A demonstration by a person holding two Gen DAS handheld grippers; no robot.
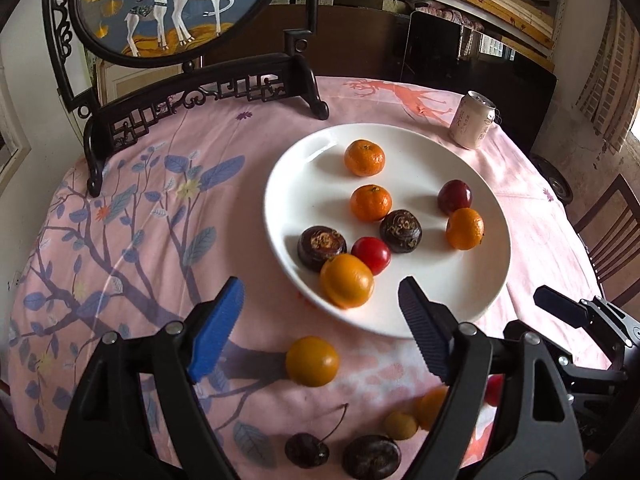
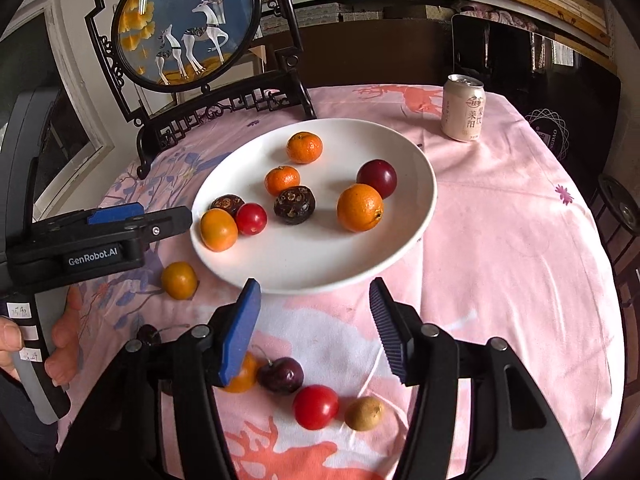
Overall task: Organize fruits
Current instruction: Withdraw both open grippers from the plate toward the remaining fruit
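A white plate (image 1: 440,300) (image 2: 320,268) holds several fruits: mandarins, a plum, two dark water chestnuts, a cherry tomato and an orange kumquat (image 1: 346,280) (image 2: 218,229) at its near-left rim. My left gripper (image 1: 326,320) is open and empty, just before that rim; it also shows in the right wrist view (image 2: 168,216). A loose kumquat (image 1: 312,361) (image 2: 179,280) lies on the cloth below it. My right gripper (image 2: 316,320) is open and empty above a cherry (image 2: 280,374), a tomato (image 2: 315,406) and a longan (image 2: 364,413).
A carved dark-wood screen with deer painting (image 1: 168,8) (image 2: 188,24) stands at the back left. A drink can (image 1: 473,120) (image 2: 463,108) stands at the back right. A cherry (image 1: 307,449) and a water chestnut (image 1: 371,457) lie near the table's front edge.
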